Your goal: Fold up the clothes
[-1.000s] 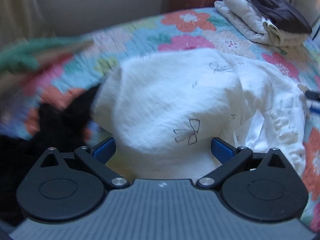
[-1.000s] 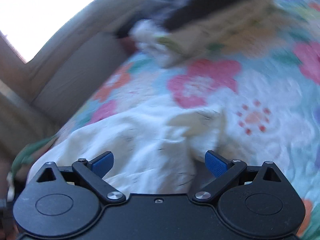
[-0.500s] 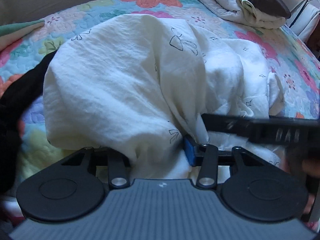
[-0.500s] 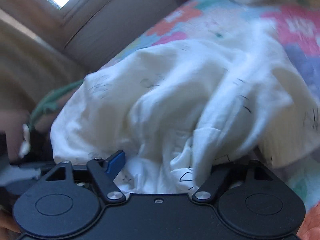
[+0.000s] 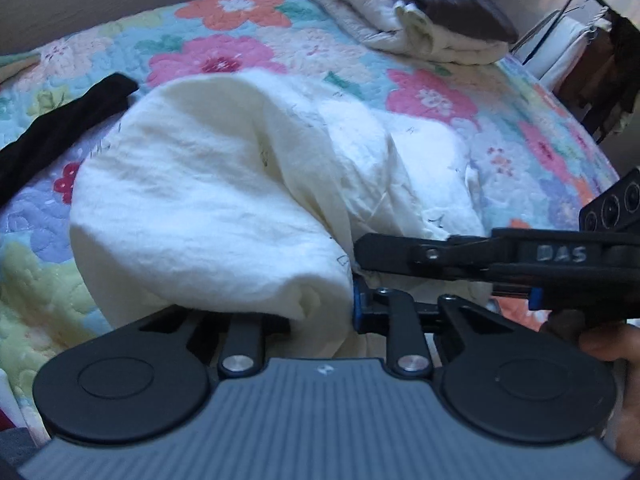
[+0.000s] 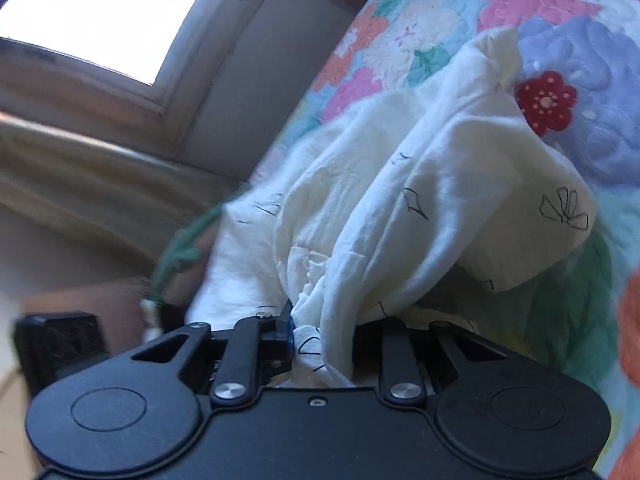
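Observation:
A white garment [image 5: 224,200] printed with small black bow outlines lies bunched on the flowered quilt [image 5: 224,40]. My left gripper [image 5: 320,312] is shut on its near edge, and the cloth drapes over the left finger. My right gripper [image 6: 320,340] is shut on another bunched part of the same garment [image 6: 400,208]. The right gripper also shows in the left wrist view [image 5: 460,258], coming in from the right just beyond my left fingers. Both hold the cloth lifted off the quilt.
A stack of folded cream and dark brown clothes [image 5: 408,20] sits at the far end of the bed. A black garment [image 5: 60,128] lies on the left. A green cloth [image 6: 180,252] hangs by the wall under the window [image 6: 100,12]. A clothes rack [image 5: 592,40] stands at the right.
Both grippers were open over the garment a second ago; both have closed on it and pulled it up and toward me. The cloth now bunches between them.

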Tool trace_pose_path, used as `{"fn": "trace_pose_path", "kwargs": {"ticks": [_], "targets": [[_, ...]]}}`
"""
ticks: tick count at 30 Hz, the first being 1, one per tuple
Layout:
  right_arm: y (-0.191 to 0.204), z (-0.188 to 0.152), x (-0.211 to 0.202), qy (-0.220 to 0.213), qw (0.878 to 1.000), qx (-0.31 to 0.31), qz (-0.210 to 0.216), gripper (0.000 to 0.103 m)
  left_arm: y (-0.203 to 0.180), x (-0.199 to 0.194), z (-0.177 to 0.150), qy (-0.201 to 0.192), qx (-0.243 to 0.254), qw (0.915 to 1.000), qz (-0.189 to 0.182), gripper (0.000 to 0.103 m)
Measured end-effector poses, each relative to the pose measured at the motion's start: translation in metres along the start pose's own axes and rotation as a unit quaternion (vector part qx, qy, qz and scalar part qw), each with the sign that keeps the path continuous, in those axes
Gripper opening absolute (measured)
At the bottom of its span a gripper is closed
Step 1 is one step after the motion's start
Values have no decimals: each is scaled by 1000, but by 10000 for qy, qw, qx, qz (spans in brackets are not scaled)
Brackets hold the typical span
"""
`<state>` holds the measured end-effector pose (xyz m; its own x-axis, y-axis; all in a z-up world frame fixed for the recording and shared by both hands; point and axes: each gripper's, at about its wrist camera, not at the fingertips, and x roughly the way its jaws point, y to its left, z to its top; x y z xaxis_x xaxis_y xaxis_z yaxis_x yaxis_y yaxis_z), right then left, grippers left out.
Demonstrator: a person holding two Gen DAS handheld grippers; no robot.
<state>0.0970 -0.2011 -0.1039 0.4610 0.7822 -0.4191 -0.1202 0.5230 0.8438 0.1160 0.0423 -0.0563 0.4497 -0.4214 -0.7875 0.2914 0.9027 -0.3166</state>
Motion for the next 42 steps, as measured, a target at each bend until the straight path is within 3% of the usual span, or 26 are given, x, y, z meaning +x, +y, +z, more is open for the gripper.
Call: {"fn": "trace_pose_path", "kwargs": {"ticks": [7, 12, 16, 23, 27, 30, 33, 35, 36, 38, 40, 42], "targets": [[-3, -21, -80, -608, 9975, -152, 325, 25, -71, -18, -14, -297, 643, 9971, -274, 17], [-15, -40, -152, -1006, 9948, -183, 4, 25, -149, -14, -29, -250, 1446, 9882, -434, 16], [-25, -48, -207, -1261, 9917, -57, -228, 25, -206, -11, -33, -90, 1725, 9835, -531, 16], [-5, -50, -293, -1809, 9750, -762, -1041, 25, -295, -24, -44, -491, 2221, 9705, -796, 16], [5, -40, -356, -2290, 9577, -1140, -1315, 24, -349, -41, -36, -975, 2541, 9566, -1043, 16], [24, -43, -401, -2727, 9344, -1709, -1526, 23, -393, -58, -32, -1425, 2882, 9389, -1225, 15], [23, -58, -446, -3147, 9119, -2079, -1620, 23, -442, -67, -45, -1793, 3488, 9147, -975, 16], [2, -69, -467, -3317, 8969, -2049, -2090, 23, -467, -56, -56, -1816, 3775, 9045, -797, 16], [-14, -73, -473, -3365, 8900, -1954, -2376, 23, -477, -43, -60, -1724, 3848, 9040, -712, 16], [-53, -80, -484, -3362, 8801, -1552, -2971, 23, -489, -7, -64, -1319, 3836, 9123, -567, 16], [-93, -83, -490, -3236, 8796, -1089, -3312, 23, -491, 38, -64, -527, 3607, 9292, -608, 16], [-131, -81, -491, -2824, 8816, -504, -3749, 23, -492, 76, -72, 7, 3543, 9348, -256, 16]]}}
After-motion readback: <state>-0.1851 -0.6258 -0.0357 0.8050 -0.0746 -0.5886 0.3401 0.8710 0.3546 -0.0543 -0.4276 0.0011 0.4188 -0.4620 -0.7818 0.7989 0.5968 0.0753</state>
